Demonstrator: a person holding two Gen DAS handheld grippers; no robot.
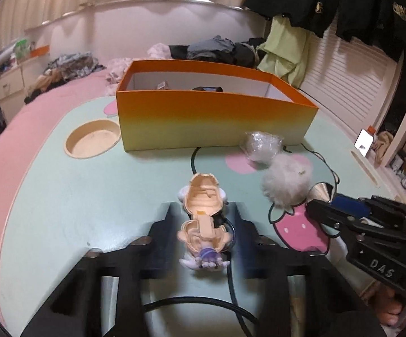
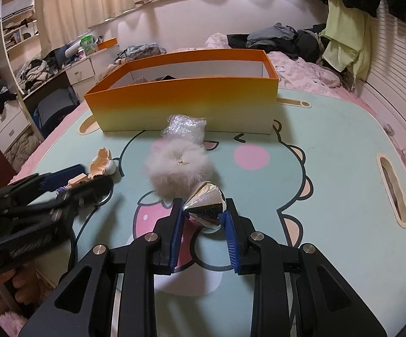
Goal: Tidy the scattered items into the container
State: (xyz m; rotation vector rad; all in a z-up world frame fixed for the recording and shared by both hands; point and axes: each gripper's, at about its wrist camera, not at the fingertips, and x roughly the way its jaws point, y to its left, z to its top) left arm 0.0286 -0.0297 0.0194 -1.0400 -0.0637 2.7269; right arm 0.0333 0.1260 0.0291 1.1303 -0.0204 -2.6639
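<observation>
Left gripper [image 1: 203, 224] fingers spread around peach figurine [image 1: 203, 219] lying on table [image 1: 76, 196]. Right gripper [image 2: 203, 219] fingers spread, straddling silver cone [image 2: 205, 205]. Fluffy pompom [image 2: 177, 165], plastic bag [image 2: 184, 127] just before orange box [image 2: 189, 101].

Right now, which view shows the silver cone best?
The right wrist view: the silver cone lies close and whole on the mat, between the open fingers of the right gripper. In the left wrist view only a small part of it shows, at the right gripper's tip behind the pompom.
</observation>
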